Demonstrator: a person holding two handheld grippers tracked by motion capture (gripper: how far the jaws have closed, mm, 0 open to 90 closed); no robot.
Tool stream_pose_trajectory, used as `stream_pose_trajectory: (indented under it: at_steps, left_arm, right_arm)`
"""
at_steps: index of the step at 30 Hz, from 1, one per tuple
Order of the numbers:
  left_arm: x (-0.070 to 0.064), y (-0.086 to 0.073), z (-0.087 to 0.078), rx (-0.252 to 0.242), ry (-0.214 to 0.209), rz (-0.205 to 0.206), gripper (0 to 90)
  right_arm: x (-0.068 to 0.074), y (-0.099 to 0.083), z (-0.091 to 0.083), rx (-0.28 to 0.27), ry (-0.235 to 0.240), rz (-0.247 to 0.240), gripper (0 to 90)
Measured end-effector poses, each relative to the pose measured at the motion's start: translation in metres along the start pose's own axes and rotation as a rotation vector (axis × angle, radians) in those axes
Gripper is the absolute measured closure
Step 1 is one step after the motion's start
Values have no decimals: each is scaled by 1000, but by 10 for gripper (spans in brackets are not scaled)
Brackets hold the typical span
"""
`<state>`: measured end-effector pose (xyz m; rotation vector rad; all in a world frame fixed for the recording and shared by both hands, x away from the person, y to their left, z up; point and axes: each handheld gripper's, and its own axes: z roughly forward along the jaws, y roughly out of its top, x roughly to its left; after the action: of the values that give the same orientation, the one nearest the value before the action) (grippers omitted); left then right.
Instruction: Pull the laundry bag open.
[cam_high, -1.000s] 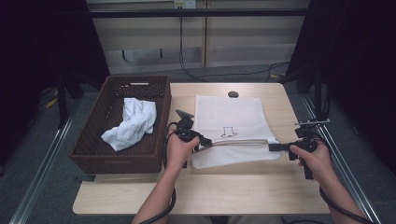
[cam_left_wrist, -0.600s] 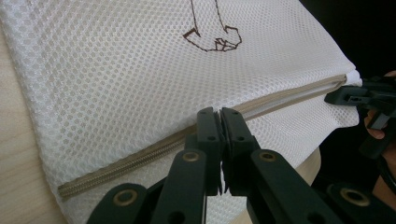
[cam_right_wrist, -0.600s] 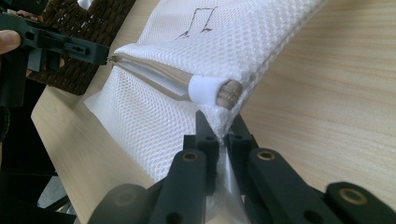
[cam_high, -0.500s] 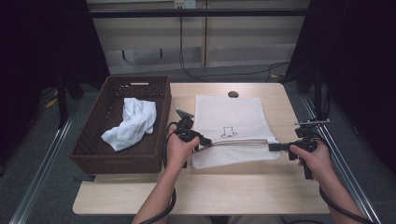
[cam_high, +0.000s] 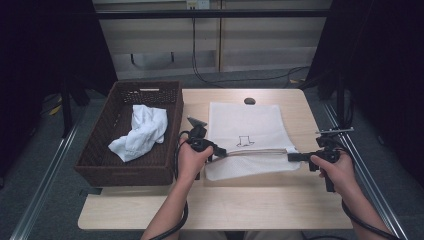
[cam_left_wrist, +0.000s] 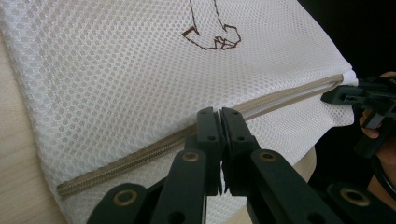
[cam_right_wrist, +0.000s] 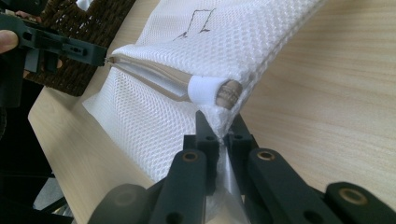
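Light wooden table (cam_high: 250, 205) at the centre of the frame. A dark wicker basket (cam_high: 100, 165) sits on its left part, overhanging the left edge. A white mesh bag (cam_high: 245, 125) lies flat right of centre. A small dark object (cam_high: 249, 101) rests near the far edge.

The right tool (cam_right_wrist: 223, 135) pinches the mesh bag (cam_right_wrist: 159, 112) corner at lower centre. The left tool (cam_right_wrist: 65, 46) grips its far end, upper left.
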<state>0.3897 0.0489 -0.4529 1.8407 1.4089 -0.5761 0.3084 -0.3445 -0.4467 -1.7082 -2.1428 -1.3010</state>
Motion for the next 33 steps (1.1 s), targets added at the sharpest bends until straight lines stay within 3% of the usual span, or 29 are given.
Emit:
stream_pose_trajectory:
  at_steps: [2,3,4,5,6,7,9,11,13,17,22,23,25,27,33]
  left_arm:
    - [-1,0,0,-7,7,-2,877]
    - [-2,0,-3,-19,110,18,878]
    - [3,1,-7,-28,74,0,878]
    - [7,1,-10,-19,27,-20,878]
    - [5,0,-12,-27,-1,-19,878]
    - [0,1,-14,-16,7,2,877]
    - [-7,1,-13,-26,48,28,877]
    - [-4,2,-12,-14,45,28,877]
    - [-1,2,-12,-16,22,3,876]
    - [0,3,-12,-16,33,18,875]
    - [4,3,-14,-14,17,-2,874]
    - [3,3,-14,-29,37,-9,874]
    - [3,4,-17,-25,28,-1,874]
    - [2,4,-17,-22,49,10,874]
    - [3,4,-17,-18,52,5,874]
  right_arm:
    - [0,0,0,1,-5,-1,880]
    - [0,0,0,1,-6,0,881]
    - [-1,0,-3,-1,-76,-21,881]
    - [-5,0,-6,-13,-78,-10,881]
    - [-9,0,-9,-24,-34,19,881]
    - [-13,-1,-13,-35,11,44,881]
    - [-13,-2,-13,-30,-23,26,881]
    - [-11,-1,-12,-32,-39,18,880]
    - [-12,-1,-13,-38,-21,26,880]
    - [-12,-1,-13,-32,-20,23,880]
    - [-10,-1,-11,-24,-14,19,880]
    - [-9,0,-11,-22,-19,15,880]
    - [-9,0,-11,-25,-7,20,880]
    - [-7,0,-10,-20,-10,13,880]
    - [-6,1,-9,-19,-12,7,880]
